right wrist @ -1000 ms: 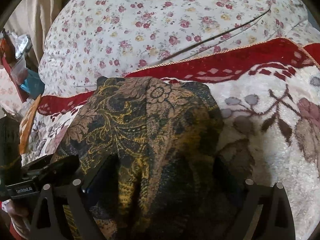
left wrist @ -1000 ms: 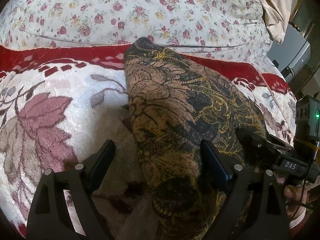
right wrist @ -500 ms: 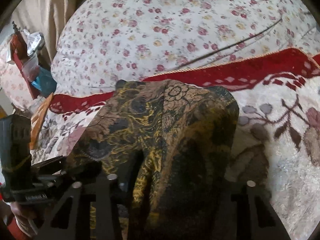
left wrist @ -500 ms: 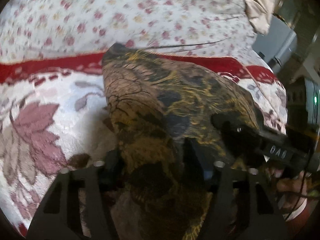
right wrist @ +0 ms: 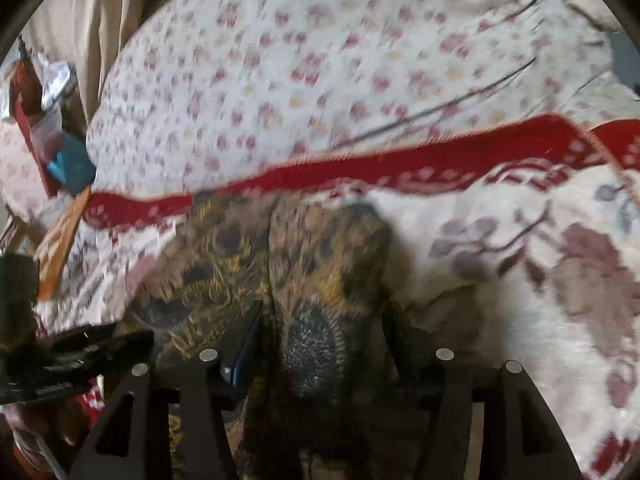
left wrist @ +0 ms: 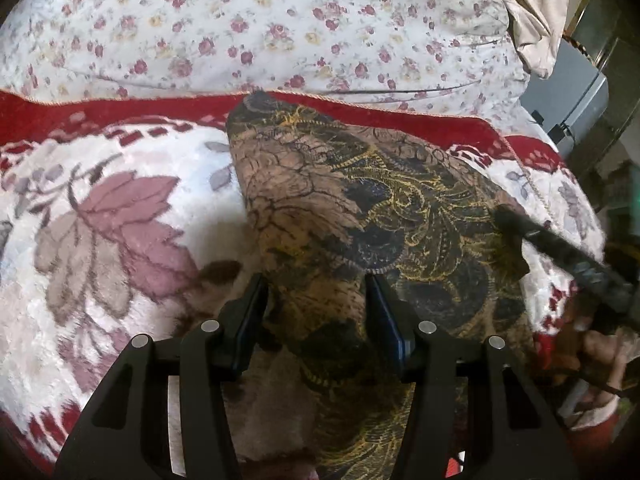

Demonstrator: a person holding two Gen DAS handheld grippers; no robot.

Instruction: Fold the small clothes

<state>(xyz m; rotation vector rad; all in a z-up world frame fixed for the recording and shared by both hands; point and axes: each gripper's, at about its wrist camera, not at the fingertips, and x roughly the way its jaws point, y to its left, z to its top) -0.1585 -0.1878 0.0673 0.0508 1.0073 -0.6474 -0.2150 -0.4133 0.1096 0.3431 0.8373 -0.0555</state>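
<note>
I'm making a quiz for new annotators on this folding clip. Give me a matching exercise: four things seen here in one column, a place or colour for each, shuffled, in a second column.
Things:
1. brown, black and gold patterned garment
2. fleece blanket with a large leaf print
3. white bedcover with small roses
4. left gripper

Descriptions:
A. lies beyond the red border
B. spread under the garment, red-edged
C. fingers on either side of a cloth fold
D. lies on the blanket, far tip at the red border

Pairs: 1-D, 2-B, 3-A, 4-C
</note>
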